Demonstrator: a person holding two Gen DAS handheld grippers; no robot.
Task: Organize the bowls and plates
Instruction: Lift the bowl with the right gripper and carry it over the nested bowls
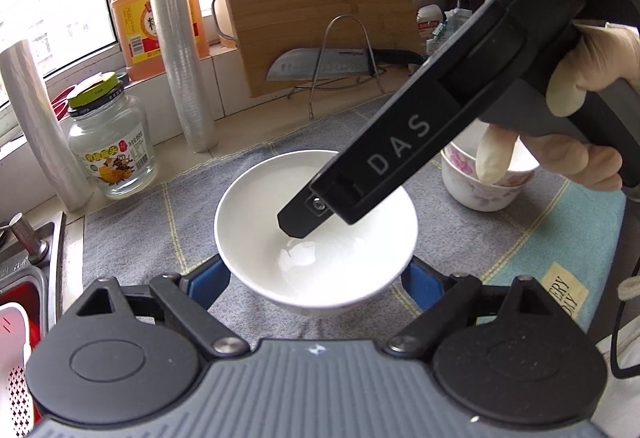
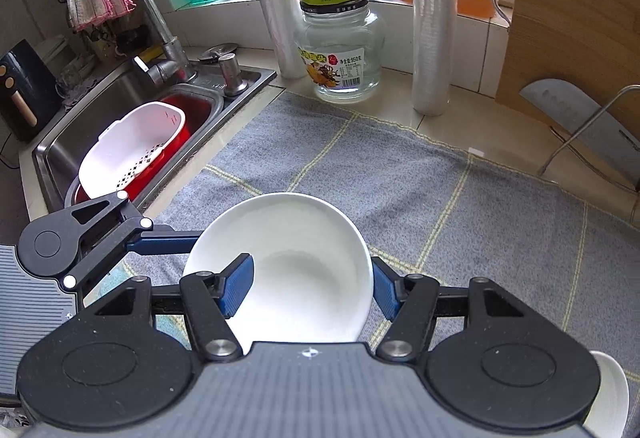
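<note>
Two grippers clamp one white bowl (image 1: 316,234), mouth upward: left gripper (image 1: 316,278) across its sides, right gripper (image 2: 312,288) over its rim. Only the left view shows a floral bowl (image 1: 480,182) beyond, right.

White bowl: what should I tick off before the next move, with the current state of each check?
1. Left gripper fingers flank the white bowl on both sides: ok.
2. Right gripper shut on the bowl's wall, one finger inside, one outside: ok.
3. Bowl empty: ok.
4. Bowl lifted clear of the grey cloth: cannot tell.
5. Glass jar stands apart from the bowl: ok.
</note>
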